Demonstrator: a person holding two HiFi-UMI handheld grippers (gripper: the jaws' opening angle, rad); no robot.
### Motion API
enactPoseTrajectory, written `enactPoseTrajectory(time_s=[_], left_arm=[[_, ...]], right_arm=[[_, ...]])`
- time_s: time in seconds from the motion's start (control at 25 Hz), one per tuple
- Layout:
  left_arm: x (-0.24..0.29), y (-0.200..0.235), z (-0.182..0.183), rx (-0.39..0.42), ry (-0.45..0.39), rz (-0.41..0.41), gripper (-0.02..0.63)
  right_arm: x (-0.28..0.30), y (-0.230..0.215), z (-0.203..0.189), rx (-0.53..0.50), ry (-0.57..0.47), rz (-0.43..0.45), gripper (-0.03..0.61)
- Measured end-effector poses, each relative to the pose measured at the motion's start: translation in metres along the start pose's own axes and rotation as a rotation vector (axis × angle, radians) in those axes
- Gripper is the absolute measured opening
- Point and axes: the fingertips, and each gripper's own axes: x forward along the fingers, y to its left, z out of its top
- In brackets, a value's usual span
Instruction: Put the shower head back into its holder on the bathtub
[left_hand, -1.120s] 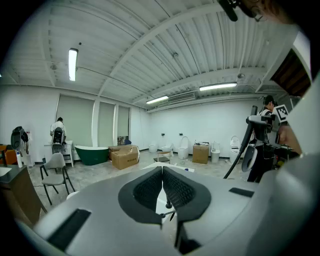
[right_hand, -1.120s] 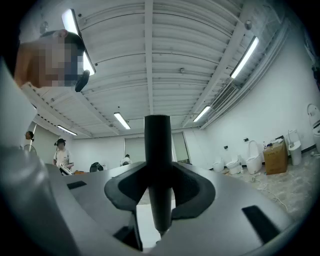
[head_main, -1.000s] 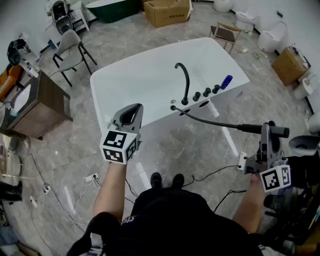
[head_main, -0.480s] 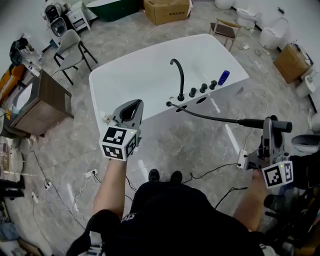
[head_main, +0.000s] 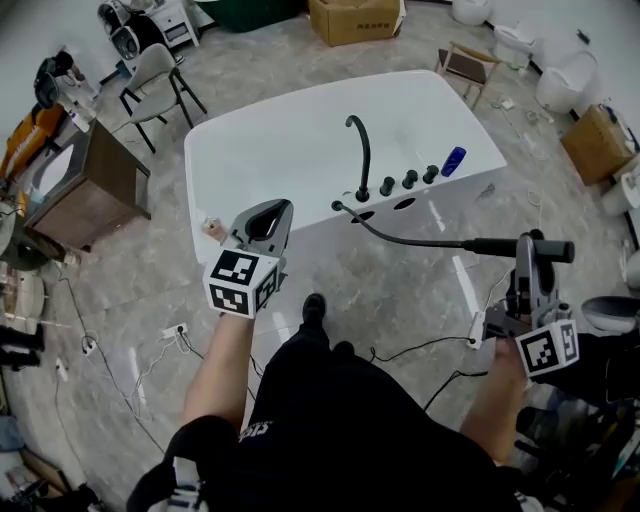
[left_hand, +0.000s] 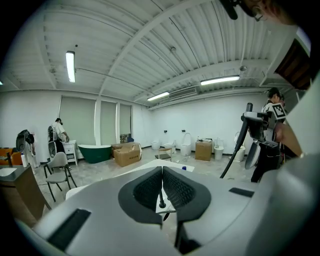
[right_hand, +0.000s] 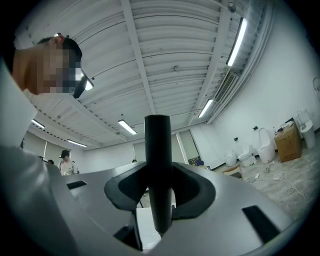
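A: Shower head (head_main: 520, 247), black and lying level, clamped in the right claw (head_main: 530, 252) out over the floor, well clear of the white bathtub (head_main: 300, 140)!
B: The right gripper view settles that grip: both pads pinch the dark handle dead centre, and it stands straight up through the frame.
A: Left claw (head_main: 268, 215)?
B: Pressed shut, nothing in it. Its own view shows the two ribbed pads meeting edge to edge.
A: From the head view I get the hose (head_main: 410, 234) running from the tub's front rim, beside the curved faucet (head_main: 362, 150), across to the handle. Three black knobs (head_main: 410, 181) sit in a row next to it, then something blue (head_main: 453, 161) I can't identify.
B: The right gripper view misses all that. It's mostly ribbed ceiling and strip lights, plus toilets (right_hand: 265, 145) along the far wall.
A: The left gripper view adds a dark green tub (left_hand: 97, 151), a person (left_hand: 59, 134) standing near it, and the right claw with the hose at the frame's right edge.
B: Trouble spots?
A: The holder. I can't pick it out on the rim from up here. And the claw covers the middle of the handle, so which end sprays, I can't tell.
B: Any writing?
A: There's print on the cardboard box (head_main: 355, 18) beyond the tub, too small to read. The marker cubes carry black-and-white squares only.
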Motion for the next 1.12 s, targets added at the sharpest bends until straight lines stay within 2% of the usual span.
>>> enactPoseTrajectory(time_s=[0.2,0.4,0.6,0.76,0.88,1.04,1.12], left_arm=[[0.030,0.010,-0.005,0.005,0.027,-0.007,0.018],[0.074,0.039,-0.011,-0.010,0.038,-0.015,0.018],[0.134,0.089,-0.010,-0.032,0.031,-0.020,0.018],[0.183,0.130,-0.008,-0.043,0.031,-0.044,0.018],[0.212,0.162,-0.005,-0.054,0.025,-0.053,0.018],[0.235,0.185,-0.011,-0.077,0.036,-0.057,0.018],[0.242,0.192,-0.016,-0.097,0.047,-0.050,0.018]], right_arm=[[0.027,-0.013,-0.019,0.025,0.021,-0.007,0.144],[0.088,-0.014,-0.061,0.107,0.068,0.071,0.143],[0.181,-0.010,-0.076,0.104,0.106,0.124,0.143],[0.266,0.003,-0.072,0.015,0.120,0.145,0.143],[0.307,0.004,-0.089,0.052,0.134,0.171,0.143],[0.352,0.016,-0.102,0.025,0.167,0.186,0.141],[0.361,0.009,-0.121,0.073,0.206,0.201,0.143]])
